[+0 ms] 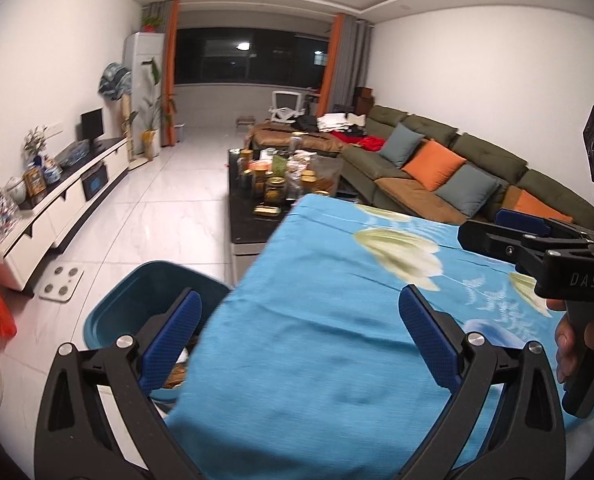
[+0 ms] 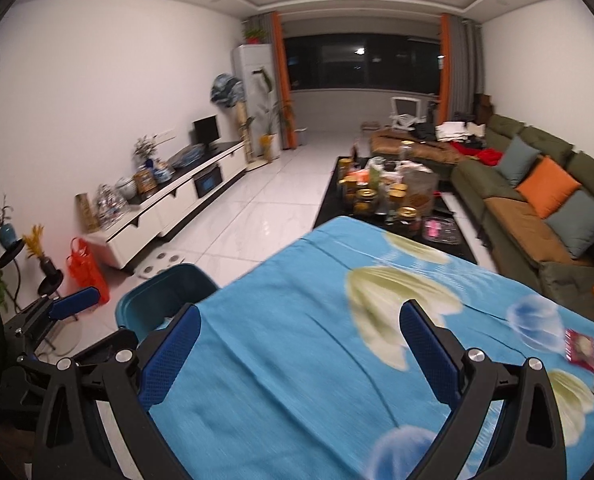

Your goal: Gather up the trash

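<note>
worktop point(image 2: 297, 360) covered in a blue floral cloth fills the foreground of both wrist views. teal bin point(image 1: 137, 300) sits on the white tile floor just beside the worktop's left edge; some scraps show at its bottom. left gripper point(image 1: 297, 344) hangs above that edge, jaws wide apart, nothing between them. right gripper point(image 2: 301, 348) hovers over the middle of the cloth, jaws likewise apart and empty; a hand point(image 1: 577, 356) grips its handle. trash: two small wrappers point(image 2: 583, 350) lie on the cloth near the right edge, well apart from the bin and to the right of the right gripper.
</note>
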`<act>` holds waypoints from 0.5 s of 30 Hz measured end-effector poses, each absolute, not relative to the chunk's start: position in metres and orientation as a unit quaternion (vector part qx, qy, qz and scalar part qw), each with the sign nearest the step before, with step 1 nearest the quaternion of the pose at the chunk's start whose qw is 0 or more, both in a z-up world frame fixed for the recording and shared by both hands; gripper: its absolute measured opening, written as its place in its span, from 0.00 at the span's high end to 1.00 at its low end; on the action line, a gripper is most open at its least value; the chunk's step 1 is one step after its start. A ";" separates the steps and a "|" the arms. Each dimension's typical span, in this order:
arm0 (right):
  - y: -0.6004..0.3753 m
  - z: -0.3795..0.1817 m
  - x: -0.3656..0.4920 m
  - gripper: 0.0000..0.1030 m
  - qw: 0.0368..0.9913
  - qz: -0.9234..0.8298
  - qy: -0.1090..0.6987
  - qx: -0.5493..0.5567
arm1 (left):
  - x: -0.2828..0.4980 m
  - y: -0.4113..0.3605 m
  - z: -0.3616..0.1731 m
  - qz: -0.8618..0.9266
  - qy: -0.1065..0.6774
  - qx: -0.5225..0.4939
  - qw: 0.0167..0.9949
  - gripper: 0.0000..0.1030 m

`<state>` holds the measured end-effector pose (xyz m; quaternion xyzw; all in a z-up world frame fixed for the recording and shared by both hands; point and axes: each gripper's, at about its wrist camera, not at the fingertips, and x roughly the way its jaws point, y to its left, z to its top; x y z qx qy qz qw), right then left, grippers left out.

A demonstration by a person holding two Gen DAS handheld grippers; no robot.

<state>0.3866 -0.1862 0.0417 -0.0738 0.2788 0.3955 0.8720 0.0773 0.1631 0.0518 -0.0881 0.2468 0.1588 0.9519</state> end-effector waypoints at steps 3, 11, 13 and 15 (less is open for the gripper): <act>-0.209 0.040 0.379 0.07 0.883 0.375 0.272 -0.069 | 0.082 0.140 0.055 0.138 0.241 -0.074 0.958 0.05; -0.274 0.030 0.351 0.07 0.923 0.297 0.237 -0.052 | 0.080 0.076 0.057 0.087 0.209 -0.038 0.973 0.05; -0.288 0.025 0.343 0.07 0.931 0.281 0.230 -0.046 | 0.080 0.067 0.055 0.079 0.203 -0.036 0.975 0.05; -0.300 0.020 0.335 0.07 0.936 0.265 0.228 -0.042 | 0.077 0.056 0.054 0.068 0.197 -0.036 0.977 0.05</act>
